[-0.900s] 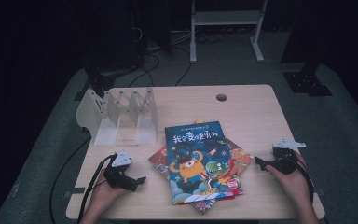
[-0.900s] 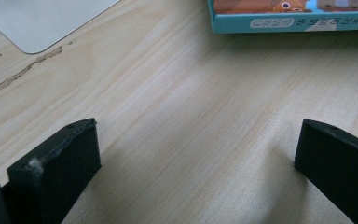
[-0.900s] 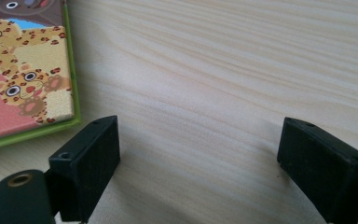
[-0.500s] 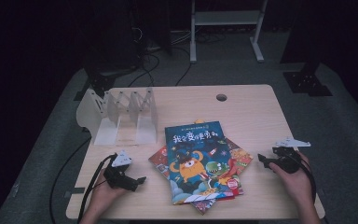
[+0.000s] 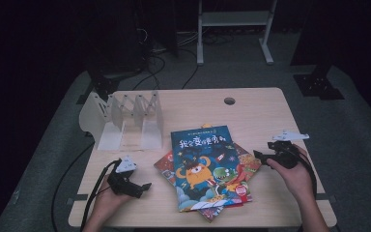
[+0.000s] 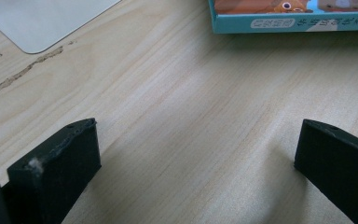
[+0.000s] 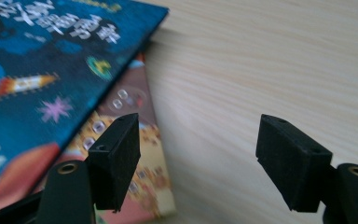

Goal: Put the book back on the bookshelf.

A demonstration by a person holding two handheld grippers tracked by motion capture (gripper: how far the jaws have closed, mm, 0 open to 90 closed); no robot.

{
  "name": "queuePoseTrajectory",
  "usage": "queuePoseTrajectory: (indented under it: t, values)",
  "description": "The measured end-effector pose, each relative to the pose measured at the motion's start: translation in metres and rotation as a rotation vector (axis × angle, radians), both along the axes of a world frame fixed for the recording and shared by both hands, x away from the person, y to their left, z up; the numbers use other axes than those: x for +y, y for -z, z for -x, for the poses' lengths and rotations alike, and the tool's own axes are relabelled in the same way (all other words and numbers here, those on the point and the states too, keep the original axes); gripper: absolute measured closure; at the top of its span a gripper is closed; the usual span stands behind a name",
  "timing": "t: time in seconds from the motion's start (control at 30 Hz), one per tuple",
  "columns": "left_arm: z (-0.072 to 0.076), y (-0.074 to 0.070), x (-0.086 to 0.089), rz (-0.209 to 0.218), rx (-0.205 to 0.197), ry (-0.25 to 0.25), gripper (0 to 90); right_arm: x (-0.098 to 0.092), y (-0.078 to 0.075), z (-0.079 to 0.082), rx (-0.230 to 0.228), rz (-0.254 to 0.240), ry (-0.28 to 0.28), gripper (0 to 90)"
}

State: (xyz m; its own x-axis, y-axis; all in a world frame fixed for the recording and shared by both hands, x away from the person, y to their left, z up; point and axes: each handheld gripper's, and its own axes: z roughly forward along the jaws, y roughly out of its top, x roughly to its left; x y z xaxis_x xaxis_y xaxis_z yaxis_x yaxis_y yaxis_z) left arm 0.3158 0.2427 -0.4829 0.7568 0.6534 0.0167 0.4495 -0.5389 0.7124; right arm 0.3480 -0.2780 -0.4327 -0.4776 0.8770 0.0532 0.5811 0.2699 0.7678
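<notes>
Item 1: L gripper [image 5: 142, 187], in my left hand nr the front-left corner of the table [image 5: 251, 108]. Jaws wide apart, nothing btwn them; bare wood under them in the left gripper view.

Item 2: R gripper [image 5: 259, 155], in my right hand by the right edge, jaws pointing at the books. Jaws have just been opening, nothing btwn them; left gripper finger [image 7: 116, 158] sits over the lower book's edge in the right gripper view, contact not clear.

Item 3: stack of picture books [image 5: 205, 169], fanned, front-centre of the table. Blue monster book [image 5: 200, 154] on top, red-orange ones under it.

Item 4: white book rack [image 5: 125, 118], back-left corner, slots empty, well apart from the stack.
</notes>
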Motion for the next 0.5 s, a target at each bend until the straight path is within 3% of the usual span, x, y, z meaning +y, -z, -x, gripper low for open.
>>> queuePoseTrajectory:
  t: [0.17, 0.27, 0.5]
  values:
    - [0.000, 0.000, 0.000, 0.000, 0.000, 0.000, 0.0, 0.014, -0.007, -0.016, -0.009, -0.004, -0.027, 29.1]
    - [0.000, 0.000, 0.000, 0.000, 0.000, 0.000, 0.0, 0.026, -0.007, -0.034, 0.003, -0.009, -0.054, 28.3]
    - [0.000, 0.000, 0.000, 0.001, 0.000, 0.000, 0.0, 0.043, -0.005, -0.056, 0.029, -0.027, -0.101, 29.3]
